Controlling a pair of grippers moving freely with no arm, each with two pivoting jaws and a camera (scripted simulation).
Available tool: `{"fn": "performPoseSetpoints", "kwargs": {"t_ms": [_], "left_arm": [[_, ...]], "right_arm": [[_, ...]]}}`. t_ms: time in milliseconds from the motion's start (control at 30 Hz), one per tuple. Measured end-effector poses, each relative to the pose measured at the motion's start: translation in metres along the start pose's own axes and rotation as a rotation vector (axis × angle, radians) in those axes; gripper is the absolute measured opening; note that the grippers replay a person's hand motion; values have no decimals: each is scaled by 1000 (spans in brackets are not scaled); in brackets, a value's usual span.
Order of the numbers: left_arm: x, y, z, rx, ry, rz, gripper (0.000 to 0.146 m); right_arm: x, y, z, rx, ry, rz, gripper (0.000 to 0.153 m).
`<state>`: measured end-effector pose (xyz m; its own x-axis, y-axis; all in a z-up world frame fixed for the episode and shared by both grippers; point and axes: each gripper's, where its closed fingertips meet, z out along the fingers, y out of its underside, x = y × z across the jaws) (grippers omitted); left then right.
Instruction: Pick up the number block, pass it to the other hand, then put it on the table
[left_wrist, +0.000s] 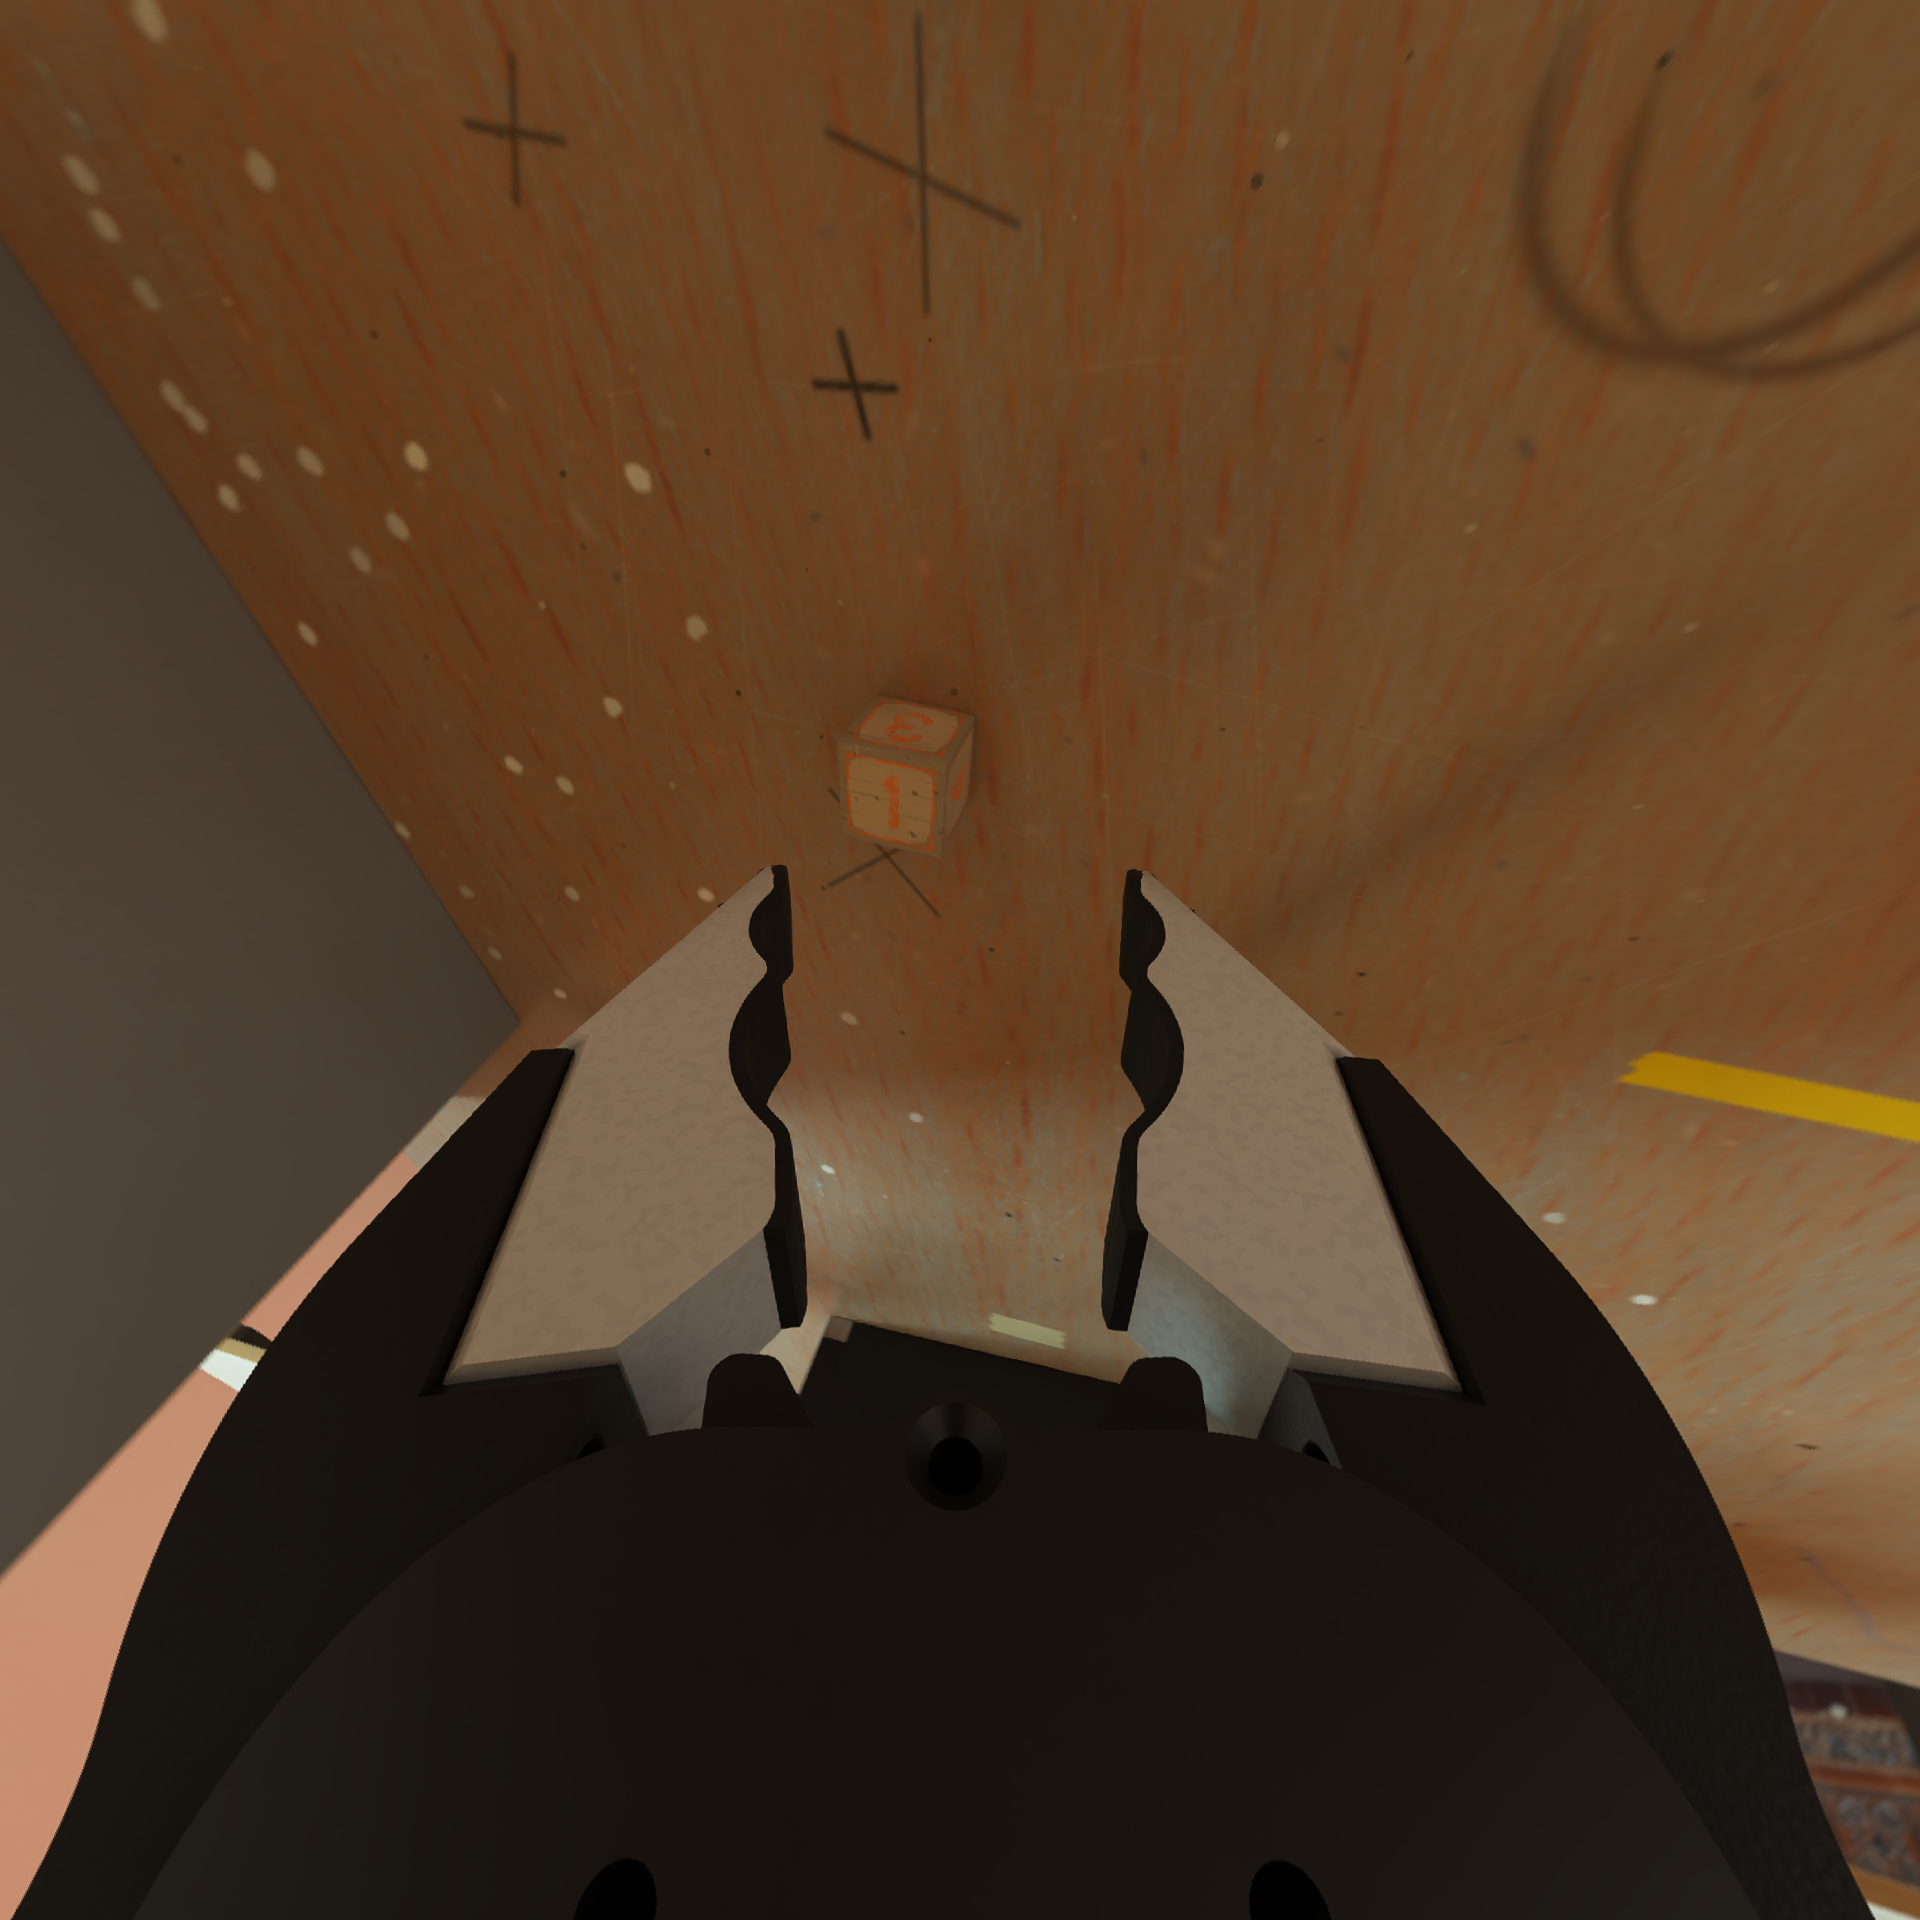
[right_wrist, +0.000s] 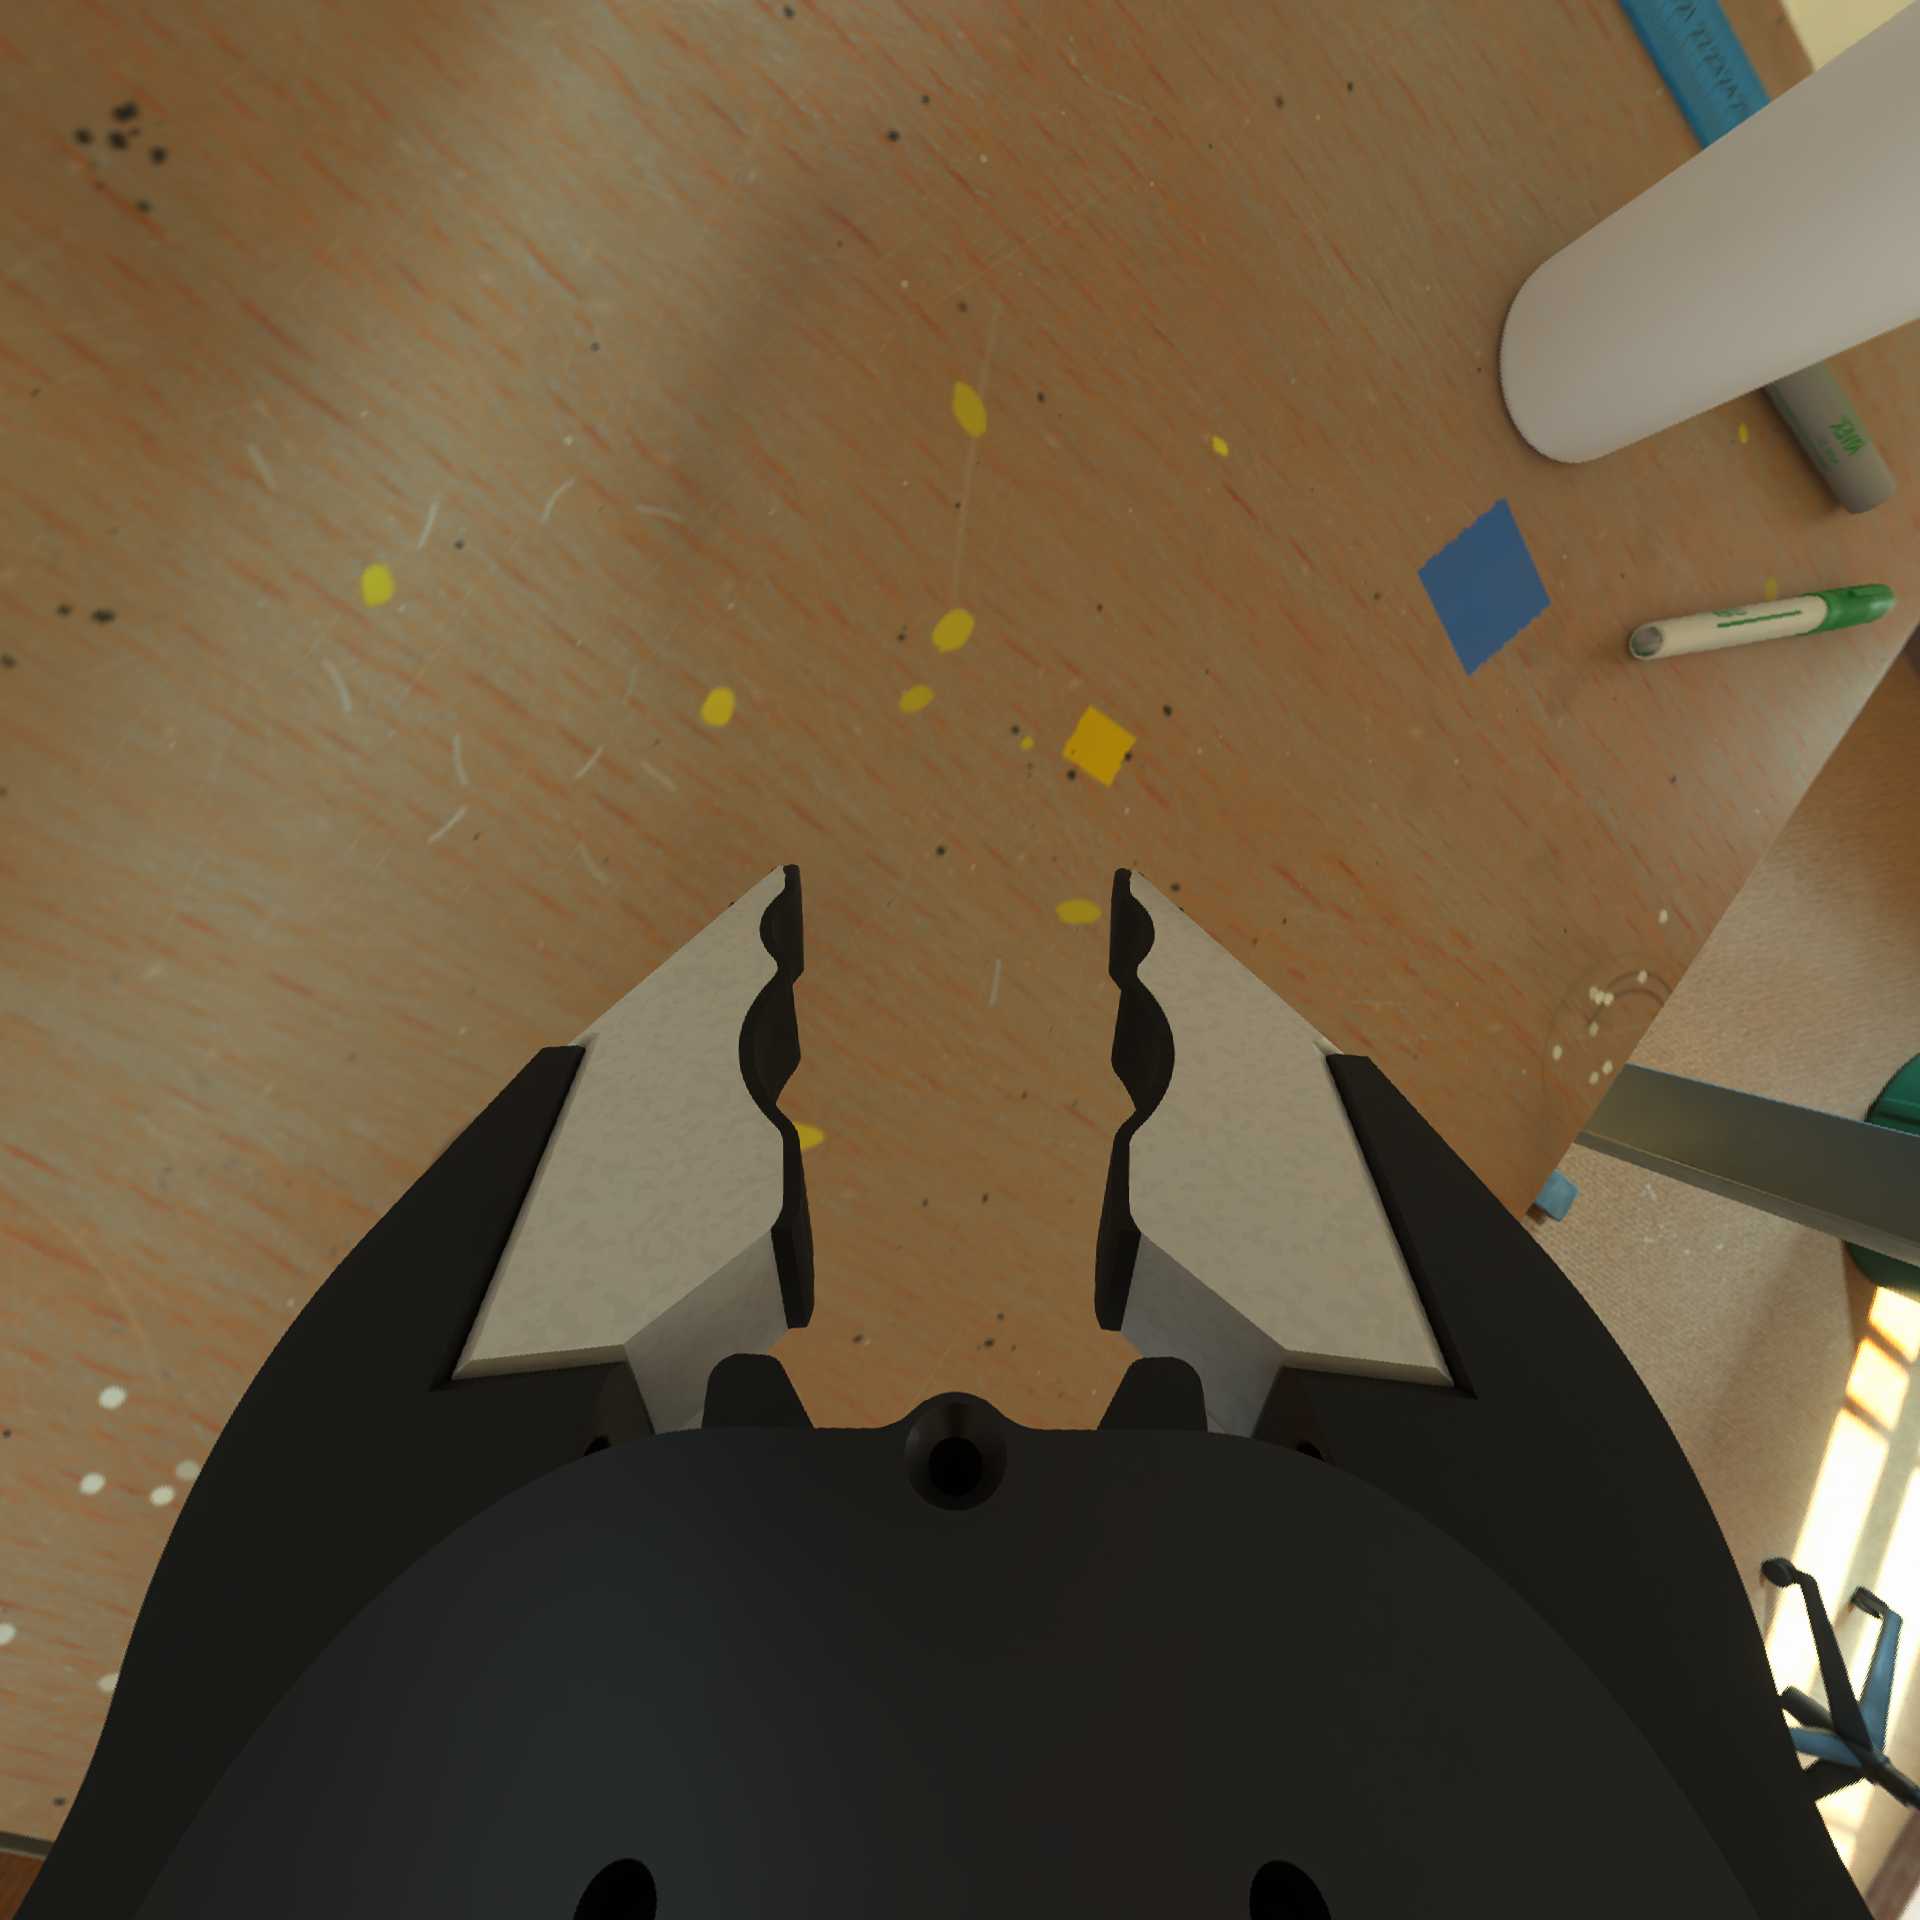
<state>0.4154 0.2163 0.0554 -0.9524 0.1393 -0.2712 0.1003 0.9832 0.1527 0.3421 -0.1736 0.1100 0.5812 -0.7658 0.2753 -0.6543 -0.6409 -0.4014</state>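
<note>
A: Block (left_wrist: 905, 775) sits on the table (left_wrist: 1351, 623), beyond my left gripper (left_wrist: 956, 878), slightly left of the gap's centre, apart from both tips. Fingers spread, nothing held.

B: Left wrist view, marks near it?

A: Pen crosses, one (left_wrist: 883, 878) touching its near edge.

B: Right wrist view?

A: My right gripper (right_wrist: 956, 873) gapes empty over bare table. Block not visible. Two markers (right_wrist: 1761, 621), blue patch (right_wrist: 1484, 584) far right.

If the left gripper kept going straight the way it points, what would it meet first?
Probably the number block, sitting on the table just ahead of the open left gripper, slightly left of centre; depth is unclear.
</note>
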Motion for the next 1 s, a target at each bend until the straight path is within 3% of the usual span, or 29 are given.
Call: {"fn": "performPoseSetpoints", "kwargs": {"t_ms": [133,300,433,500,633,700,767,900,1000], "left_arm": [[-8,-1,20,-27,20,64,63],[-11,2,37,-76,51,89,62],[-12,4,45,-99,79,84,47],[-12,5,46,-110,90,76,29],[-10,3,35,-88,102,14,27],[-1,-14,17,52,141,-72,27],[18,-44,-15,295,267,-191,27],[68,-106,-113,835,781,-392,27],[92,-128,-156,971,1036,-444,27]], "right_arm": [[-15,21,-20,48,30,-17,60],[-32,39,-33,76,44,-39,76],[-45,41,-39,102,37,-59,77],[-50,40,-42,121,40,-70,76],[-61,33,-48,183,34,-80,75],[-73,18,-54,300,27,-114,75],[-93,-2,-62,470,7,-198,74],[-146,-40,-76,712,-34,-421,72],[-178,-66,-90,847,-16,-577,72]]}}
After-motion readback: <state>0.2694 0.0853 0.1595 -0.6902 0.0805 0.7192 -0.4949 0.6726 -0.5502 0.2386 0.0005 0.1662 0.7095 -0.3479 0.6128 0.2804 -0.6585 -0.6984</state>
